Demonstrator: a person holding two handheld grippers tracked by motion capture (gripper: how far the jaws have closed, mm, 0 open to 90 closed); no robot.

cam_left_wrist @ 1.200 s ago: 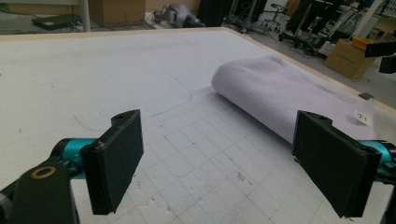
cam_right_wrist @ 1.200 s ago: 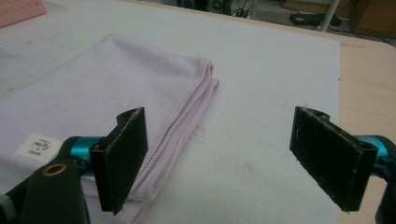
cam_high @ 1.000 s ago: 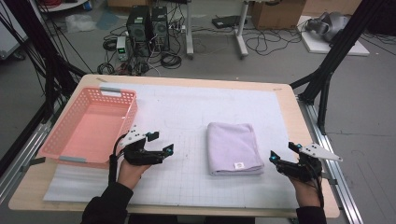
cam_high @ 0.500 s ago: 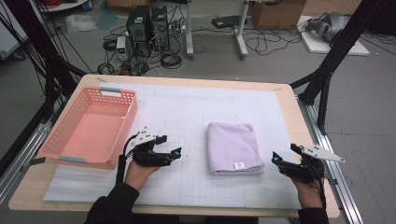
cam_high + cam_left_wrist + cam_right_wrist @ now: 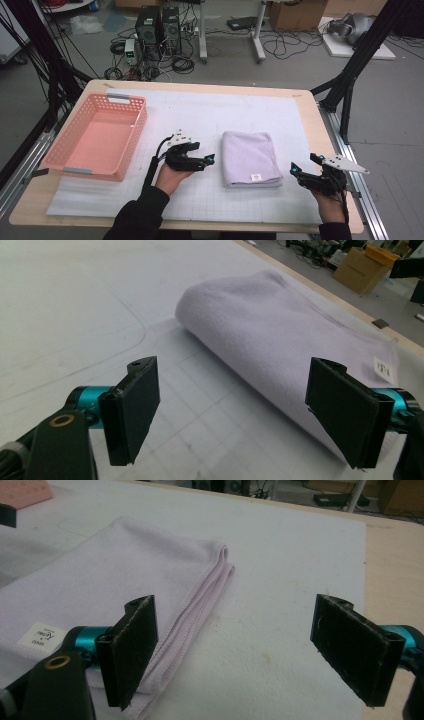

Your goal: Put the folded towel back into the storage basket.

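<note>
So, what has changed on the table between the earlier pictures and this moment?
The left gripper has moved across the mat toward the folded towel, and its jaws have just been closing a little; they are open with nothing pressed between them. Nothing was grasped or released. The right gripper, open beside the towel's other edge, the towel and the pink basket stayed where they were.

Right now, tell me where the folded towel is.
In the high view the folded lilac towel lies flat on the white mat, right of centre, between the left tool and the right tool, with the pink basket farther left.
</note>
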